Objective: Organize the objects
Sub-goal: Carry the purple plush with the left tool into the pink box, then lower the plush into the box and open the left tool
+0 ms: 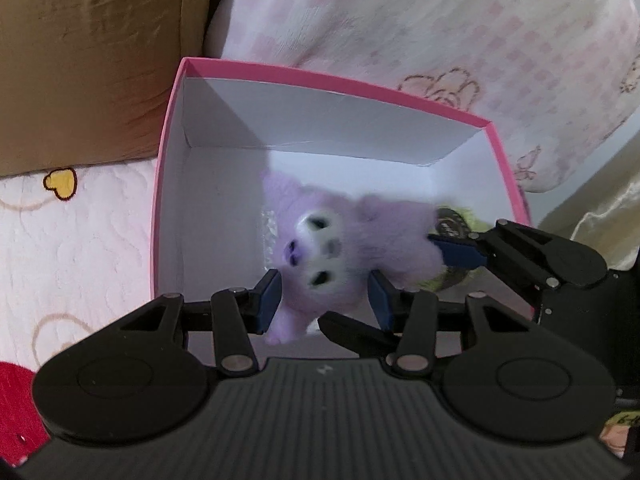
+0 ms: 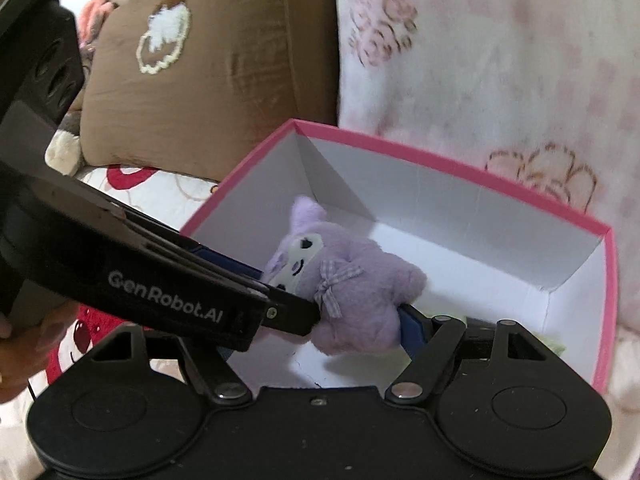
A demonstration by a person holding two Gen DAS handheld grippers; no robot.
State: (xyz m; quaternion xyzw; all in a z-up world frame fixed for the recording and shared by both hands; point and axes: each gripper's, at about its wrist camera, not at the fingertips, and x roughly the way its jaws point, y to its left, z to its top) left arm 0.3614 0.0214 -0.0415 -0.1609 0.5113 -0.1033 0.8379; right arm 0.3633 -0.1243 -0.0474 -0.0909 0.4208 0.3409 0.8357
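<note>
The plush (image 1: 340,248), a small purple toy with a white face, hangs over the open pink box (image 1: 172,128), whose inside is white, and both tongs are on it. In the left wrist view the left gripper (image 1: 326,298) has its blue pads on either side of the toy's head, one at 9 o'clock and one at 3 o'clock of the face; they sit against the fur, pinching the head between them. The toy's face points back toward the camera. From 3 o'clock the right gripper (image 1: 460,250) reaches in, one blue finger pressed into the plush's body. Behind that finger, low in the box at 3 o'clock, a yellow-green thing (image 1: 456,220) shows partly; what it is cannot be told. In the right wrist view the plush (image 2: 360,292) shows a checked bow on its chest and lies between the right gripper (image 2: 320,328) fingers, one blue pad touching its lower side at 4 o'clock; the other finger is hidden behind the left gripper (image 2: 272,276), which crosses from 9 o'clock, so whether the right pair truly clamps cannot be told. The box (image 2: 608,280) stands on a quilt (image 1: 80,240) with a brown cushion (image 1: 92,60) at 11 o'clock and a pink-patterned pillow (image 1: 440,32) at 1 o'clock.
</note>
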